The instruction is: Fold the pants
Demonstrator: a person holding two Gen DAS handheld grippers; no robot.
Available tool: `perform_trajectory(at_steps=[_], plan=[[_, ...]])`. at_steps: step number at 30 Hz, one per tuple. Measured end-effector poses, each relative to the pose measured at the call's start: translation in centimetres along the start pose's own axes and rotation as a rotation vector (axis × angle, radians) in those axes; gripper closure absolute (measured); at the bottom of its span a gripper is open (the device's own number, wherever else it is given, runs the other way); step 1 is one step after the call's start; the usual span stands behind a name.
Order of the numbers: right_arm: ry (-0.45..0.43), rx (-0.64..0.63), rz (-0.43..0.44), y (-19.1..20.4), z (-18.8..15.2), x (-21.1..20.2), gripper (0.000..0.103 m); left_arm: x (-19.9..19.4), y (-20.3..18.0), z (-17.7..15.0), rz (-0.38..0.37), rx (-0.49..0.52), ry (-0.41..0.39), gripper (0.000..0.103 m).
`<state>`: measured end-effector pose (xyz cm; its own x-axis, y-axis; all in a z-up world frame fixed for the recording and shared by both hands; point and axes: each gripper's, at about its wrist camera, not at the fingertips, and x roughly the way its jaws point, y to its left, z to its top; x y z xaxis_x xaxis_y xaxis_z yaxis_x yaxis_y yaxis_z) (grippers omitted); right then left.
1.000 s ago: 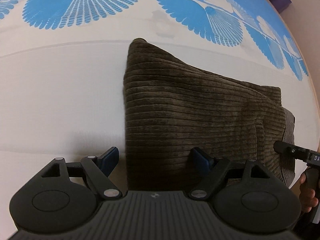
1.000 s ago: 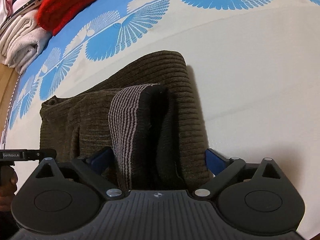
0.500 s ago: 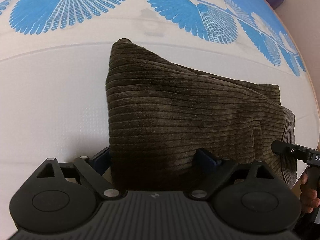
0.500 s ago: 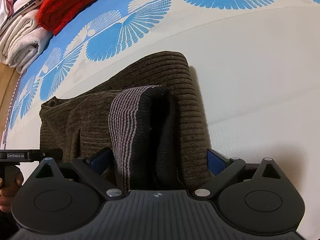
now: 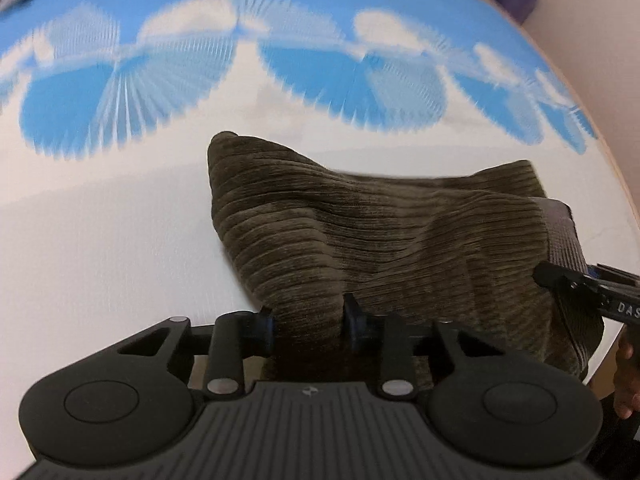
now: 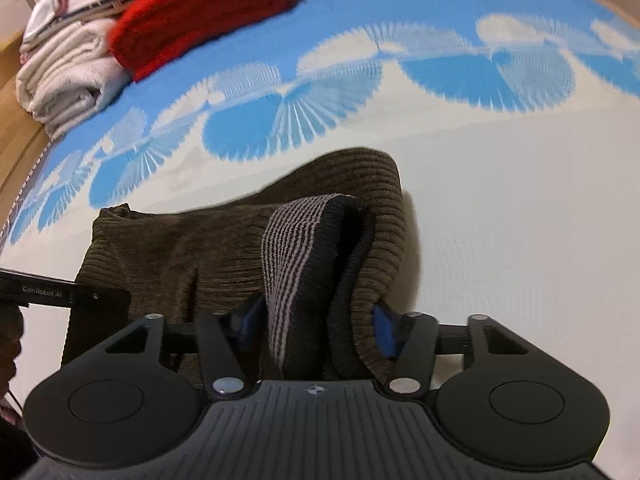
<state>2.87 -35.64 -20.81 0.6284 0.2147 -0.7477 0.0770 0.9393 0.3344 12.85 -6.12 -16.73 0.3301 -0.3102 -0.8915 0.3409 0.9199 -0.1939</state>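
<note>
On the left side, the left tongs (image 5: 308,320) have just been closing, and their blue-padded jaws are now clamped on a bunched edge of the pants (image 5: 384,248), with the brown corduroy pinched between them. The pants lie folded on a white mattress (image 5: 100,240) that has a band of blue fan shapes along its far side. The fabric rises in a ridge from the grip towards its far corner.

Further right, the right tongs (image 6: 316,320) have just been closing too. Their jaws press from both sides on the thick end of the pants, where the striped waistband (image 6: 292,248) and a dark inner layer stand folded together. A hand (image 5: 626,380) on the handle of these tongs shows at the right edge of the left wrist view.

In the right wrist view, at the far left corner of the mattress, a red blanket (image 6: 200,12) lies against a stack of pale folded towels (image 6: 64,76).
</note>
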Motion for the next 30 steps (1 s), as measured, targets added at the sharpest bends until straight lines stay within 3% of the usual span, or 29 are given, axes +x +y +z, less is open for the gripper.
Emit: perform_trajectory(at_steps=[3,14,17,18,20,22,23,25,27,29,30], plan=[[-0.066,-0.013,0.035,0.9,1.0,-0.6,0.056,-1.9,-0.7,0.9,0.058,0.081,-0.102,0.07],[-0.342,-0.134,0.109,5.8,7.1,-0.1,0.058,-5.9,3.5,5.1,0.085,-0.044,-0.359,0.068],[-0.331,-0.127,0.098,6.0,9.0,1.6,0.049,-5.4,4.9,6.0,0.137,-0.106,-0.36,0.058],[-0.304,-0.12,0.066,5.8,9.5,2.5,0.044,-5.4,5.4,6.2,0.171,-0.12,-0.363,0.058],[-0.259,-0.109,-0.053,5.4,10.4,4.4,0.045,-5.5,5.8,6.2,0.244,-0.122,-0.373,0.058],[-0.293,-0.069,-0.189,4.5,10.9,4.7,0.044,-5.6,5.7,6.2,0.199,-0.1,-0.355,0.058],[-0.303,-0.045,-0.185,4.1,11.2,4.3,0.044,-5.6,5.4,6.1,0.156,-0.074,-0.338,0.058],[-0.309,-0.031,-0.094,3.8,11.5,3.4,0.044,-5.3,4.6,5.5,0.106,-0.006,-0.3,0.058],[-0.296,-0.124,-0.011,4.7,11.2,2.9,0.046,-4.1,3.6,4.8,0.084,0.083,-0.222,0.058],[-0.24,-0.212,0.028,5.7,10.5,3.5,0.046,-1.6,2.7,3.7,0.097,0.157,-0.065,0.059],[-0.17,-0.248,0.025,6.1,10.1,4.5,0.047,-0.3,2.3,3.0,0.111,0.179,0.003,0.059]])
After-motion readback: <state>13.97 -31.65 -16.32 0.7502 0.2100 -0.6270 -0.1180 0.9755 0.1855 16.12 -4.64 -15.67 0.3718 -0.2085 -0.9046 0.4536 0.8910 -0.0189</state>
